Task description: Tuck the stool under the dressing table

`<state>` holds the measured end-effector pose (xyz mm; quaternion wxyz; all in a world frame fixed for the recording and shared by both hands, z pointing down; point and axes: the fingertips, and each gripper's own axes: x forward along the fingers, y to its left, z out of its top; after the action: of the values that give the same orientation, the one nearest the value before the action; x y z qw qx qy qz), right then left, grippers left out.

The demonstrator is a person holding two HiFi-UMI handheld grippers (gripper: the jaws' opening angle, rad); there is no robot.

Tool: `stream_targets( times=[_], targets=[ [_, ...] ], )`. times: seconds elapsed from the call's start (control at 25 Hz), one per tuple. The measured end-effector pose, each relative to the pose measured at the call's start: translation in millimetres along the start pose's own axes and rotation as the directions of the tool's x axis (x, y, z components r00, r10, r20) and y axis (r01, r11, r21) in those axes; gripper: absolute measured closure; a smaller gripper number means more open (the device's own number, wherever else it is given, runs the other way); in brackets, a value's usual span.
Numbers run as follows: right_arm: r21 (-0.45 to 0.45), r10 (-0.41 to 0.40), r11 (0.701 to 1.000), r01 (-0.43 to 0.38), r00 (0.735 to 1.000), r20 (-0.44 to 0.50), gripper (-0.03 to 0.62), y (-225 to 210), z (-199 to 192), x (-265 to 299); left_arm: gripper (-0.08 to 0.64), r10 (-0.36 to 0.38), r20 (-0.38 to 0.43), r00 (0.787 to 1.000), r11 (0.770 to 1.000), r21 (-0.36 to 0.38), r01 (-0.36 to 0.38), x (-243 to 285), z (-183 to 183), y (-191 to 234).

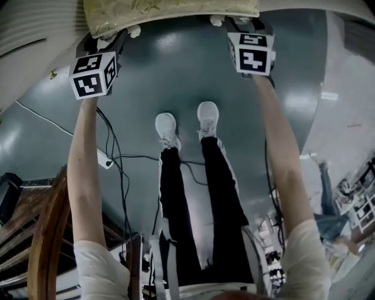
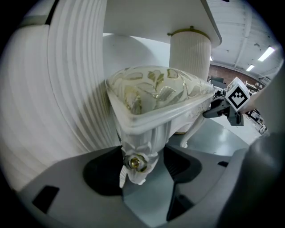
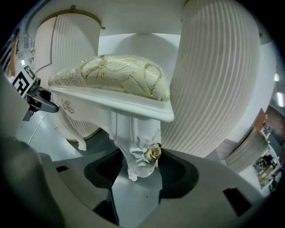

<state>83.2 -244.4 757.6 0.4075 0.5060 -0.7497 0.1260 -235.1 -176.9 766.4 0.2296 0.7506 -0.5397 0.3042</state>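
Note:
The white stool (image 1: 170, 12) with a cream and gold cushion is at the top edge of the head view, between the dressing table's fluted white pedestals (image 1: 29, 29). My left gripper (image 1: 114, 38) is shut on the stool's left front leg. In the left gripper view the carved leg with a gold rose (image 2: 136, 162) sits between the pads of the left gripper (image 2: 141, 162). My right gripper (image 1: 240, 26) is shut on the right front leg. The right gripper view shows the right gripper (image 3: 140, 164) clamped on that leg (image 3: 133, 151), under the seat (image 3: 116, 75). Fluted pedestals (image 2: 75, 89) (image 3: 213, 75) flank the stool closely.
Black cables (image 1: 117, 158) and a white power strip (image 1: 104, 158) lie on the grey floor to the left of the person's white shoes (image 1: 167, 126). A wooden chair (image 1: 41, 234) stands at the lower left. Cluttered shelves (image 1: 357, 199) are at the right edge.

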Motion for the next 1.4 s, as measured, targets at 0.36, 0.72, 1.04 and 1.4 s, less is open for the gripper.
stream_targets(
  times=[0.36,0.72,1.04,1.4],
  targets=[
    [-0.041,-0.006,0.999,0.006,1.0,0.003,0.342,-11,24,19,0.273,0.009,-0.016,1.0,1.0,-0.011,-0.009,13,18,10],
    [-0.038,0.033,0.999,-0.032,0.999,0.03,0.341,-9,29,26,0.272,0.024,-0.028,0.999,1.0,-0.019,-0.024,17,17,12],
    [-0.009,0.018,1.0,-0.019,1.0,-0.021,0.342,-9,7,14,0.272,0.074,-0.021,0.997,0.988,-0.135,-0.076,3,12,12],
    [0.019,0.062,0.998,-0.062,0.998,-0.001,0.354,13,-5,-43,0.272,0.112,-0.016,0.994,0.976,-0.185,-0.113,-36,5,-7]
  ],
)
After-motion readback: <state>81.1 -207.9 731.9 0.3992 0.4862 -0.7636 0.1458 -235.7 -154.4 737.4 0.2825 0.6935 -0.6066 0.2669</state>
